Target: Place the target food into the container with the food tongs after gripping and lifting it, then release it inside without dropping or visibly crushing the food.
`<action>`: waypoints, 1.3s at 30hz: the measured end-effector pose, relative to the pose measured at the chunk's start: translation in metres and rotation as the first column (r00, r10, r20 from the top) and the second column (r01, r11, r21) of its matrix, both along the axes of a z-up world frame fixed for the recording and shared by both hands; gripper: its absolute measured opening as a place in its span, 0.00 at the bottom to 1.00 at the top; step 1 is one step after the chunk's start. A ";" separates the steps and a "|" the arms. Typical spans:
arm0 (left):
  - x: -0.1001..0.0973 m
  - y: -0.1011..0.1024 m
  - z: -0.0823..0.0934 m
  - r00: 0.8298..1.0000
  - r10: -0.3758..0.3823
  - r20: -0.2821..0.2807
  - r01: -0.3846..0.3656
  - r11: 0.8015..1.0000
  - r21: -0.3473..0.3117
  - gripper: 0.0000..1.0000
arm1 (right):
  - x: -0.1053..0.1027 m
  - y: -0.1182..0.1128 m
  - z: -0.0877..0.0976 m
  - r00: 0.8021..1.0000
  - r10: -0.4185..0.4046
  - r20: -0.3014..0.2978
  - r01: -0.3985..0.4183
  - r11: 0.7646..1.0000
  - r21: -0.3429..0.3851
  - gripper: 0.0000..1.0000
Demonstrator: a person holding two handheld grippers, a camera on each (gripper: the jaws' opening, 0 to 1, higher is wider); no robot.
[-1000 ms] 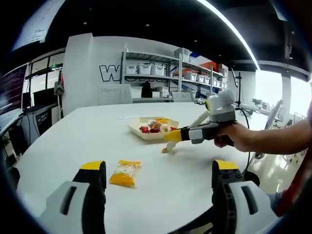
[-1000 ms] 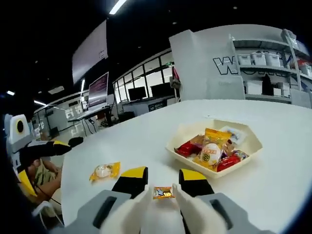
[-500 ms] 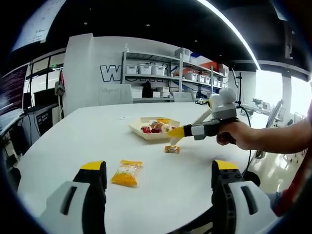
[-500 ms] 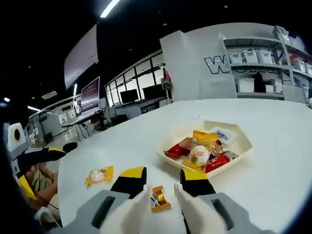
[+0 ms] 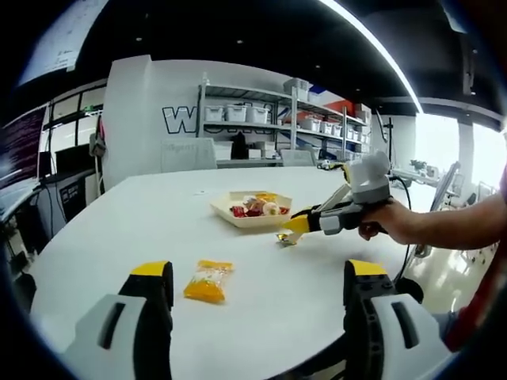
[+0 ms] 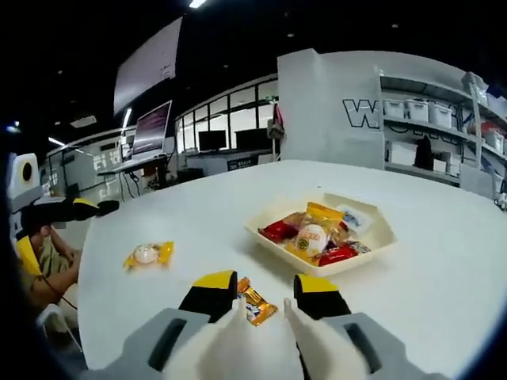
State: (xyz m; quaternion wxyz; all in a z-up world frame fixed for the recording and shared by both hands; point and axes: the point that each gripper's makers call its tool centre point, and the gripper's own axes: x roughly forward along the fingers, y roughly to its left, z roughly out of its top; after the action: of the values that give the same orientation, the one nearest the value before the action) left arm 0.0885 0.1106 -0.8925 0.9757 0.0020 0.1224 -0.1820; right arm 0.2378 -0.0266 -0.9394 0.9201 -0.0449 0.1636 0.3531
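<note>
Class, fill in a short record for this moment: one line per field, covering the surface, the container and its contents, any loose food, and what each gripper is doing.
surface: white table
container: pale tray, holding wrapped snacks
loose food: yellow packet lying on the table, away from the tray
right gripper: small orange candy between its tongs; grip cannot be judged
left gripper: open, holding nothing

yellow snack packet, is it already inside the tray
No, the yellow snack packet lies on the white table, well apart from the tray.
</note>
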 end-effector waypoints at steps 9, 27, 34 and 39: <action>-0.002 -0.003 -0.001 1.000 -0.004 -0.001 0.004 1.000 0.002 0.87 | 0.008 -0.012 0.009 0.998 -0.066 -0.025 0.068 0.995 0.067 0.23; -0.002 0.000 -0.002 1.000 0.003 -0.005 -0.003 1.000 0.020 0.86 | 0.005 -0.028 -0.008 0.997 -0.071 -0.005 0.071 0.997 -0.007 0.23; -0.001 -0.007 -0.004 1.000 -0.016 -0.011 0.016 0.999 0.029 0.86 | 0.012 -0.052 -0.003 0.992 -0.124 0.024 0.124 0.992 -0.015 0.24; 0.000 -0.008 -0.004 1.000 -0.019 -0.013 0.019 0.999 0.031 0.86 | 0.013 -0.066 -0.003 0.987 -0.151 0.062 0.154 0.987 -0.046 0.24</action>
State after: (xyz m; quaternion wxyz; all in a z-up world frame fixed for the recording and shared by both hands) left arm 0.0887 0.1021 -0.8970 0.9730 0.0169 0.1312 -0.1893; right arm 0.2512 -0.0922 -0.9419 0.9473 -0.0659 0.1485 0.2761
